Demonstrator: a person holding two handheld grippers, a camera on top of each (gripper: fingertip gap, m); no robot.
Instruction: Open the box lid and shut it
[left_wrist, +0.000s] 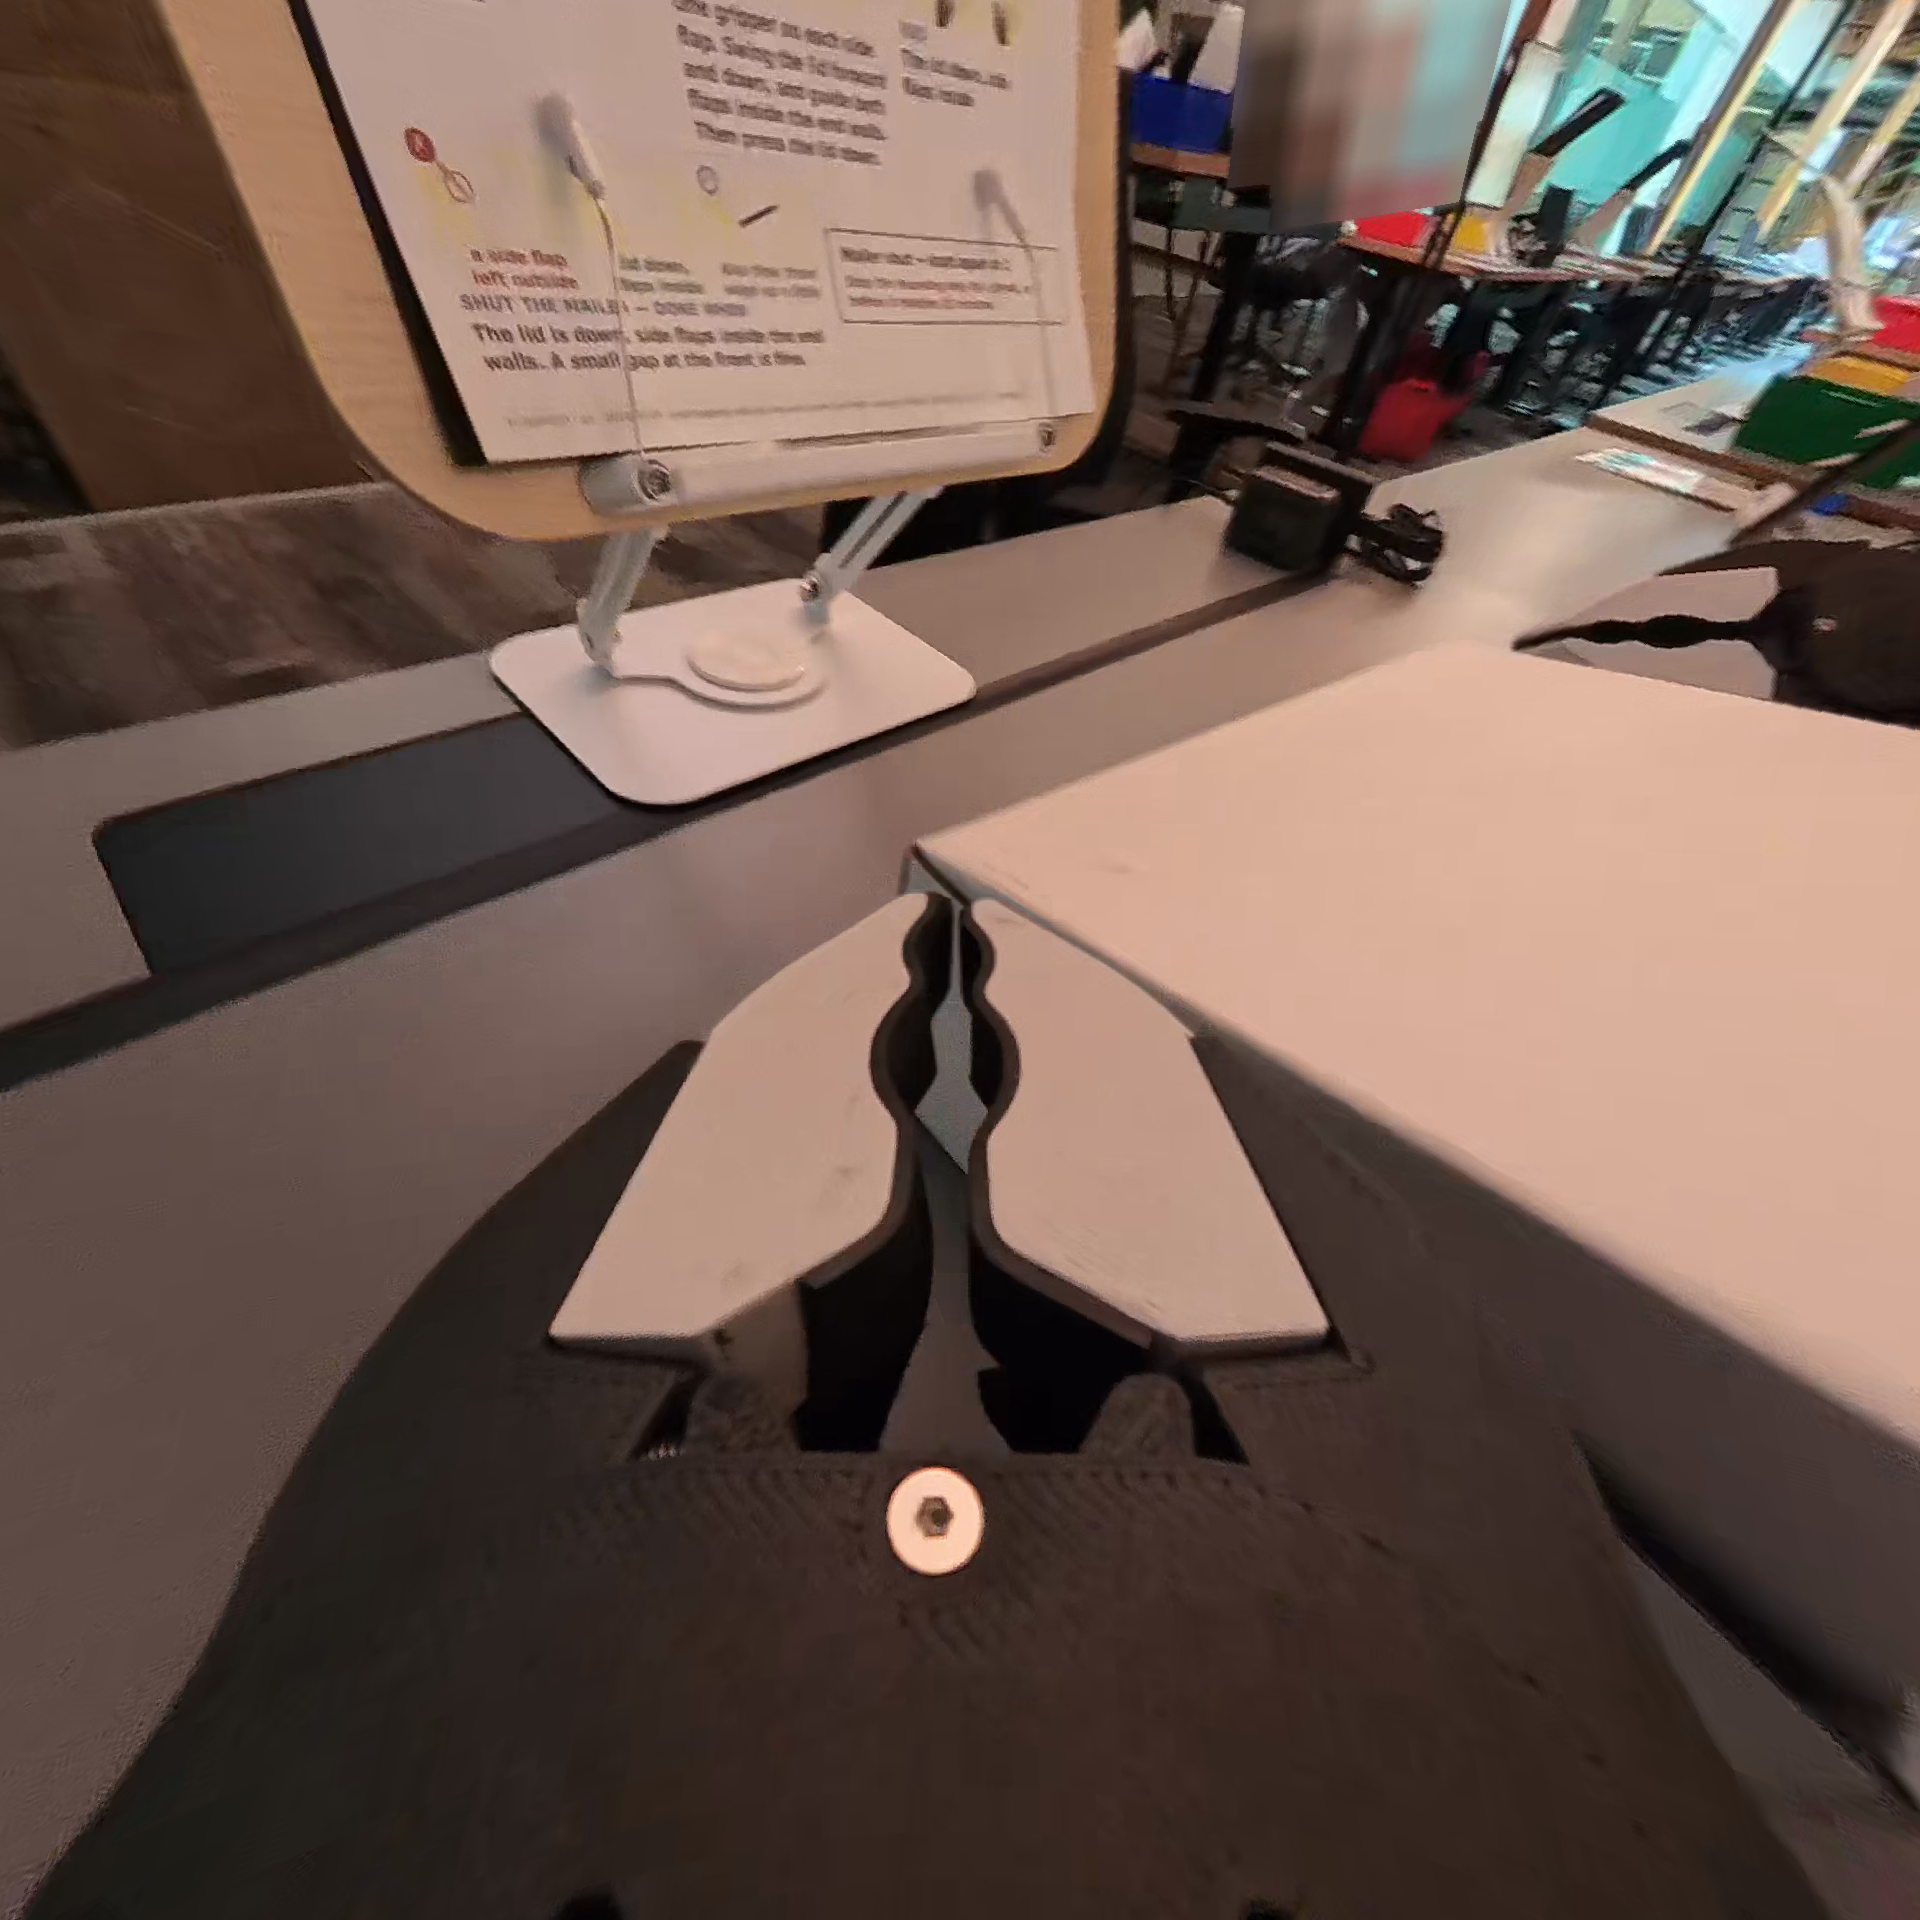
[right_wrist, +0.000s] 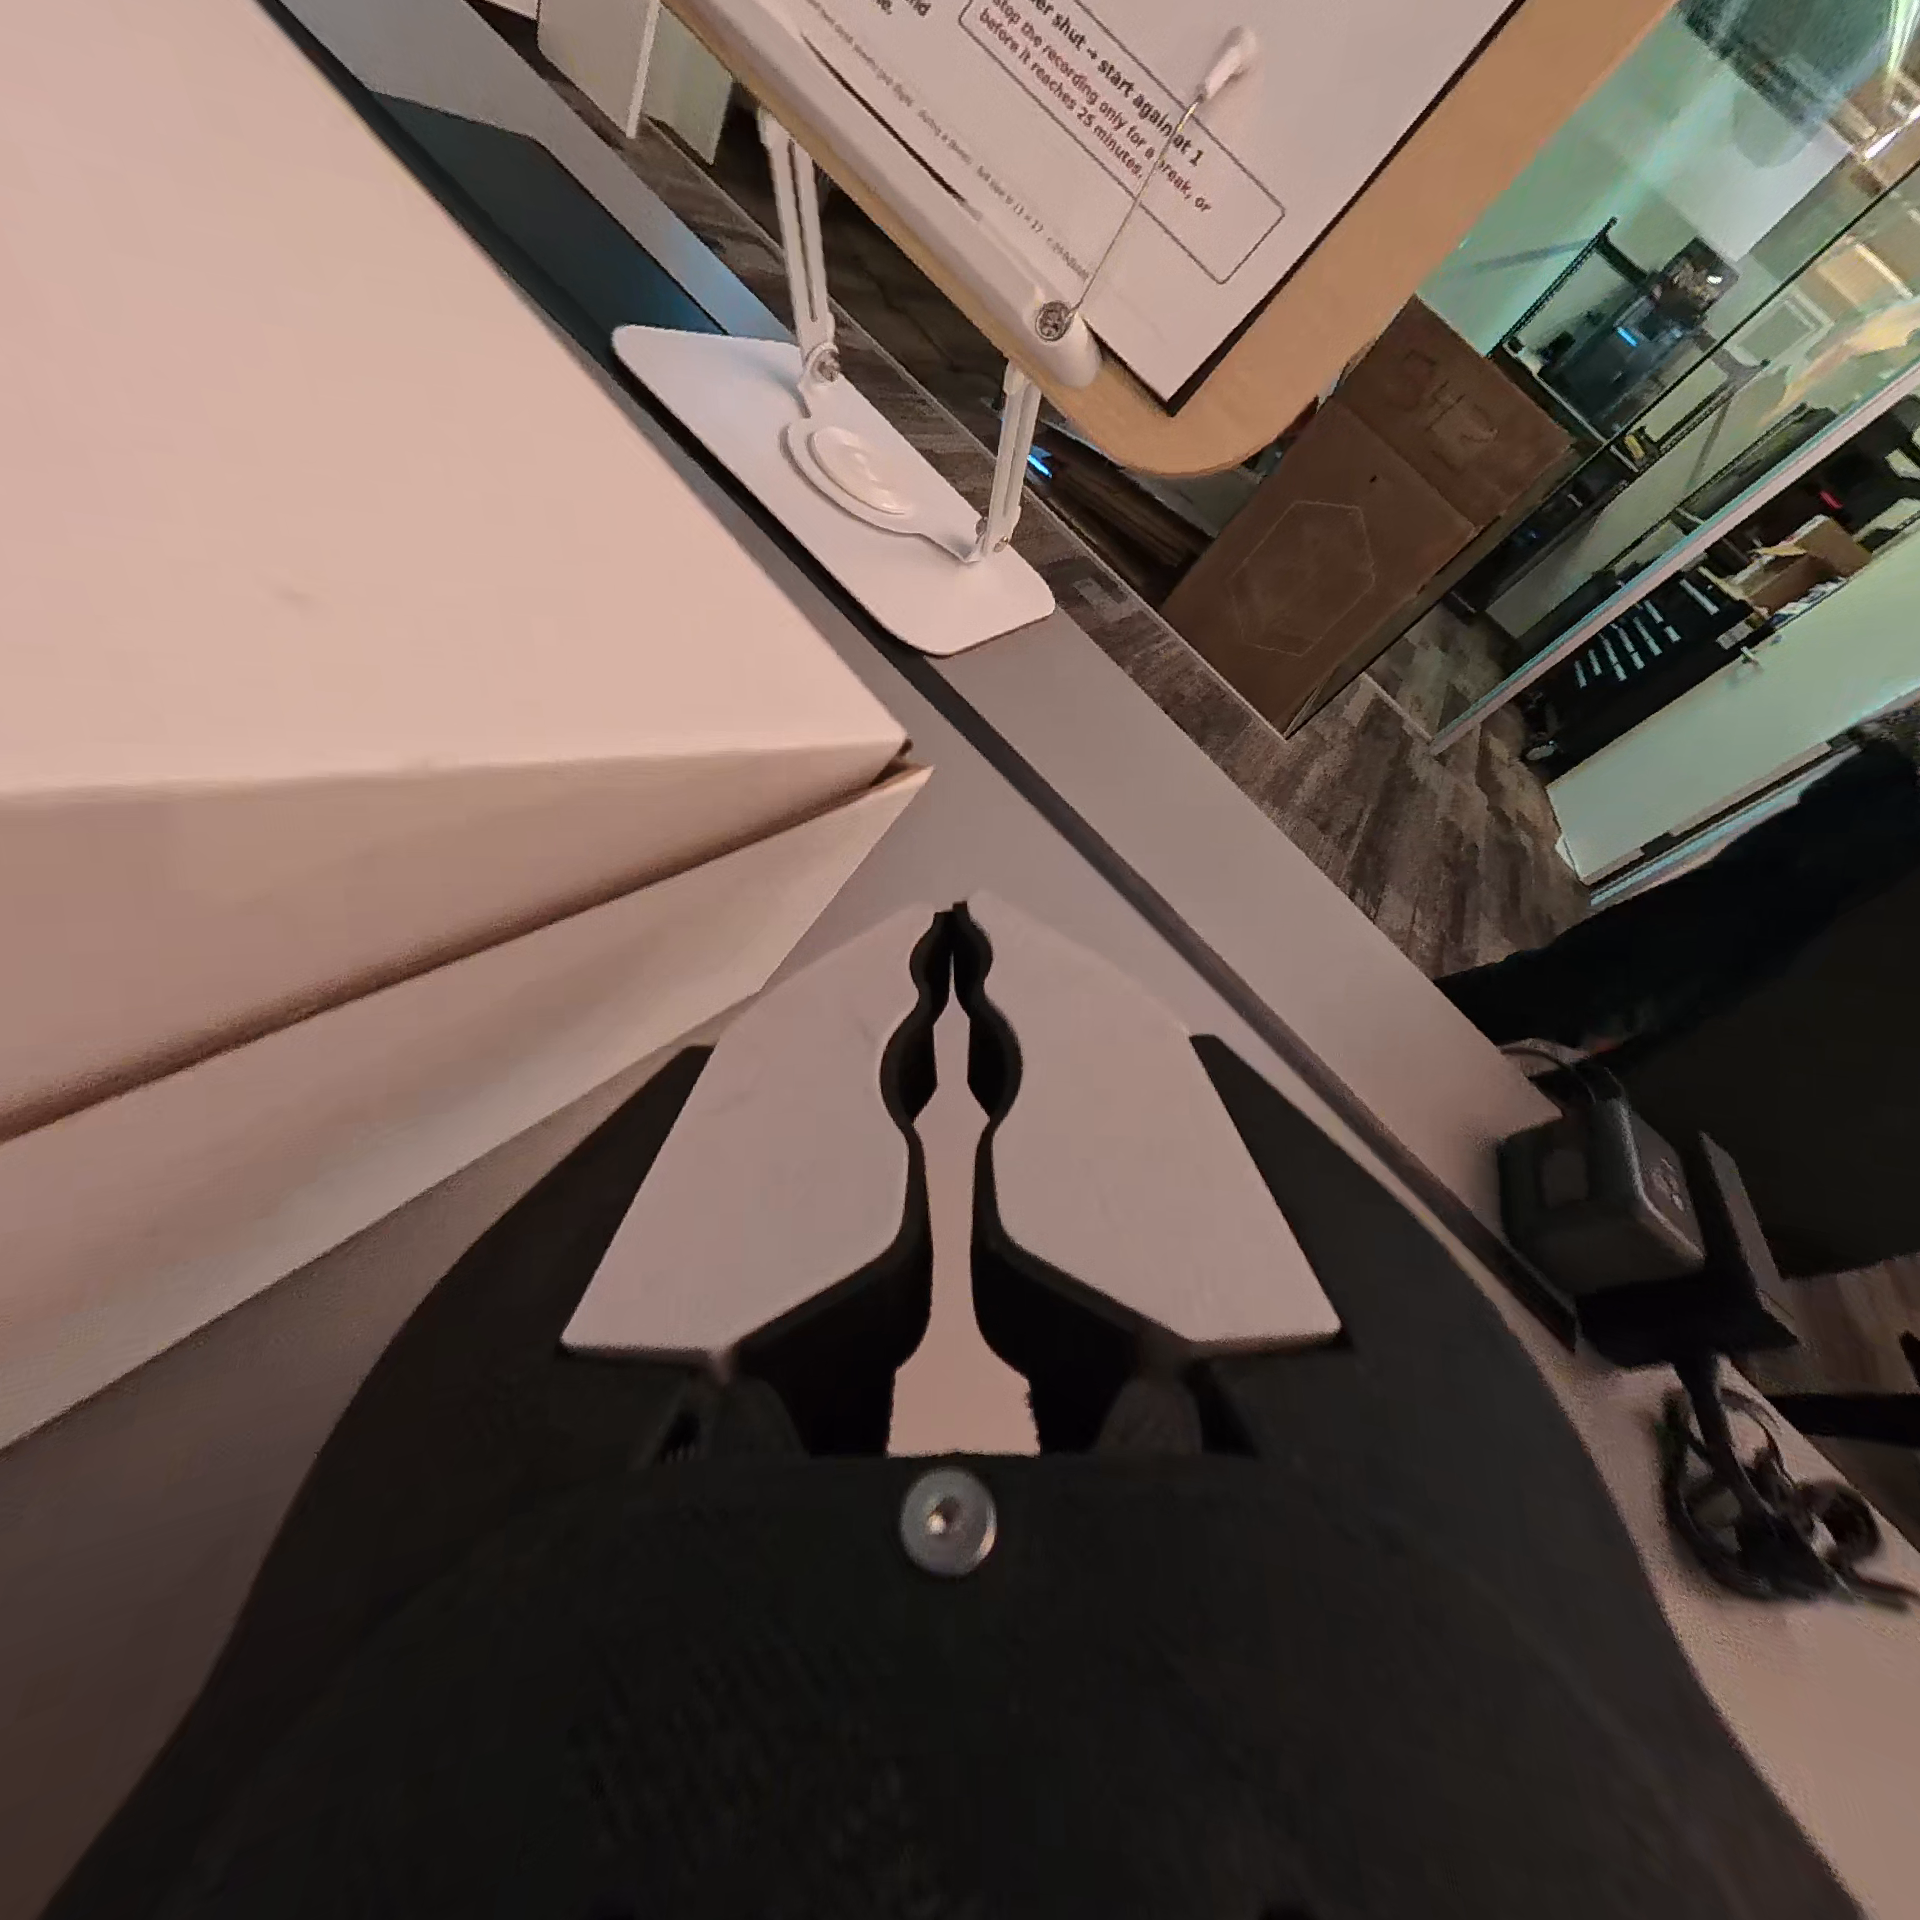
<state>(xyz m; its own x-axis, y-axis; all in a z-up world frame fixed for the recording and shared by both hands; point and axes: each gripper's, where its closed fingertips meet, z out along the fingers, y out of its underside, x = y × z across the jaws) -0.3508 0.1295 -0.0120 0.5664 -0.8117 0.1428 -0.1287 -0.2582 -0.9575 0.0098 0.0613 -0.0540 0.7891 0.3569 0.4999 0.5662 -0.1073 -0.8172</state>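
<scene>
Box lid (left_wrist: 1455, 914): lying flat on the white box (right_wrist: 312, 1122), sitting on the grey table (left_wrist: 312, 1195) with the white document stand (left_wrist: 727, 696) at the table's far edge behind it. Clenching the left gripper (left_wrist: 943, 914) on a thin white side flap (left_wrist: 948, 1081) at the lid's near left corner. Holding the right gripper (right_wrist: 954, 914) pinched together on nothing, fingertips touching, just beside the box's right end and low over the table.

Warm dim indoor light, motion blur, wide-angle edge distortion
</scene>
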